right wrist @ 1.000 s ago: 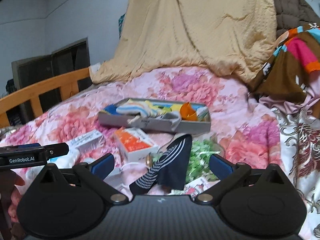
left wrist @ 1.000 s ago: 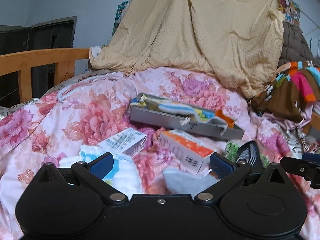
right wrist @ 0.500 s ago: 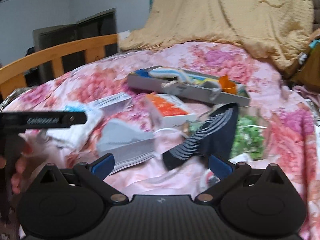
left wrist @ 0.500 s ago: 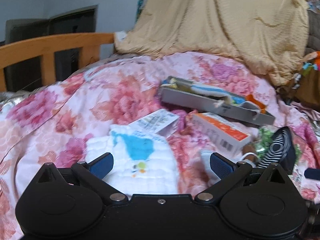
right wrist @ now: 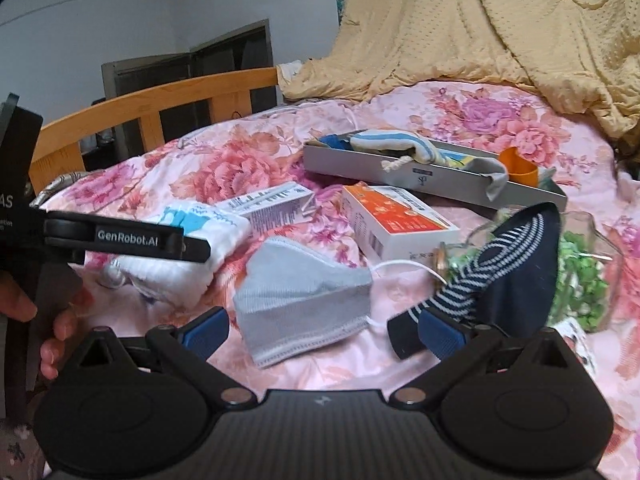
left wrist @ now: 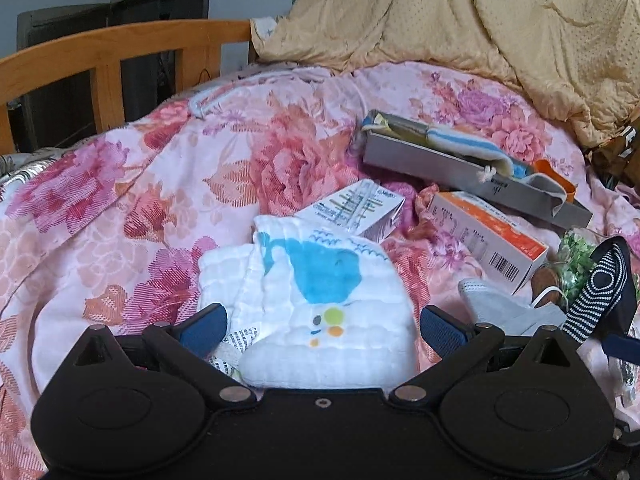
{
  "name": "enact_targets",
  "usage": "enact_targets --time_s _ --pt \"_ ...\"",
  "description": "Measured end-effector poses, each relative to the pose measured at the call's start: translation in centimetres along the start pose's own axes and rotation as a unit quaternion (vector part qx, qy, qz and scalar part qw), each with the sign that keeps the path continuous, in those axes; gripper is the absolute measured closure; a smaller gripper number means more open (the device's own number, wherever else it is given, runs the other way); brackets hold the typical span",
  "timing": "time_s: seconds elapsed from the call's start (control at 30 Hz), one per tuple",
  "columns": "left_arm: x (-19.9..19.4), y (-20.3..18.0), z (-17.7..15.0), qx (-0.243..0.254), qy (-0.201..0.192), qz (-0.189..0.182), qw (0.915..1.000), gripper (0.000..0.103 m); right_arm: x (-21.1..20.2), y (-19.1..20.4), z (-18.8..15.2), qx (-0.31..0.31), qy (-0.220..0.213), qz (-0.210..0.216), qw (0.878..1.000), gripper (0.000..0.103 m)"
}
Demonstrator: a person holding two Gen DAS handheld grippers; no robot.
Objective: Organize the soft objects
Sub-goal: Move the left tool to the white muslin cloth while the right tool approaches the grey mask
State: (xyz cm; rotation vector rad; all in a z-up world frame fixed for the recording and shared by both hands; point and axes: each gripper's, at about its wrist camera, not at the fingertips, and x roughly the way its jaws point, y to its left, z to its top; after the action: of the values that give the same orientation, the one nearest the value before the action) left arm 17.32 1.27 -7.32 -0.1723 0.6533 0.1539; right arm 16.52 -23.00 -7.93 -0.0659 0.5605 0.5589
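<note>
A white folded cloth with a blue whale print (left wrist: 320,300) lies on the floral bedspread, between the fingers of my open left gripper (left wrist: 322,326). A grey face mask (right wrist: 300,300) lies between the fingers of my open right gripper (right wrist: 322,326). A navy striped sock (right wrist: 516,264) lies against the right gripper's right finger. A grey tray (right wrist: 400,170) farther back holds several soft items, among them a blue-and-white striped sock (right wrist: 396,142). The left gripper also shows in the right wrist view (right wrist: 120,238), over the white cloth (right wrist: 188,248).
Two cartons lie mid-bed, a white-purple one (right wrist: 268,206) and an orange-white one (right wrist: 396,224). A clear bag of green pieces (right wrist: 580,276) sits right. A tan quilt (left wrist: 500,28) is heaped behind. A wooden bed rail (left wrist: 108,60) runs at the left.
Both grippers have swung left and moved down closer to the bed. The white cloth now sits between the left fingers and the grey mask between the right fingers.
</note>
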Motion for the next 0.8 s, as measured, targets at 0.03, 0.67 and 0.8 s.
enact_targets --time_s 0.03,0.67,0.8 --pt "0.2 0.1 0.1 0.0 0.003 -0.002 1.0 0.001 0.3 -0.1 0.1 0.0 0.001 0.002 1.0 0.0" --pt "1.7 0.3 0.5 0.011 0.035 -0.019 0.9991 0.001 3.7 0.4 0.6 -0.009 0.005 0.024 1.0 0.0" --pt "1.7 0.5 0.5 0.009 0.036 -0.023 0.9991 0.001 4.3 0.7 0.4 -0.014 0.009 0.026 1.0 0.0"
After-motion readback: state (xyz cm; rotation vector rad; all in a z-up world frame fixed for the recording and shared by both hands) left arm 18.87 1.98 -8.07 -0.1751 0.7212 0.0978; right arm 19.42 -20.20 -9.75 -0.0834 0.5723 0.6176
